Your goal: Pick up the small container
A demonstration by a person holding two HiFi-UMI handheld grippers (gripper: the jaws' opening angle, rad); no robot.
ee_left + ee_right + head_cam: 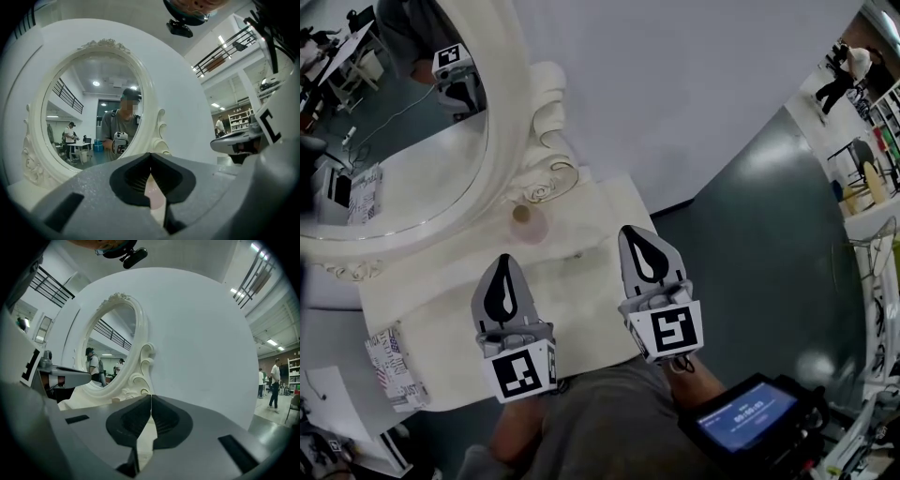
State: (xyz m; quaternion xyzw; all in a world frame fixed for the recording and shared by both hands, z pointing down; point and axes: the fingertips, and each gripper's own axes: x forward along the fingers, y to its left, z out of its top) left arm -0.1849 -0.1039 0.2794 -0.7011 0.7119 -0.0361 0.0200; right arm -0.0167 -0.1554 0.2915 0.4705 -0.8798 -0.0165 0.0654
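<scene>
The small container (528, 224), a pale pink jar with a tan lid, stands on the white dressing table (581, 281) at the foot of the mirror frame. My left gripper (503, 260) is shut and empty, its tips just short of the jar and slightly left of it. Along the left gripper view the closed left gripper (150, 155) points at the mirror, and a pink patch of the small container (153, 192) shows through the gap below its tips. My right gripper (631, 232) is also shut and empty, to the right of the jar; the right gripper (151, 397) has its tips together.
A large oval mirror (403, 141) in an ornate white frame (546, 122) stands at the back of the table against a white wall (675, 84). A patterned box (394, 370) lies at the table's left front corner. Dark floor (769, 253) lies to the right.
</scene>
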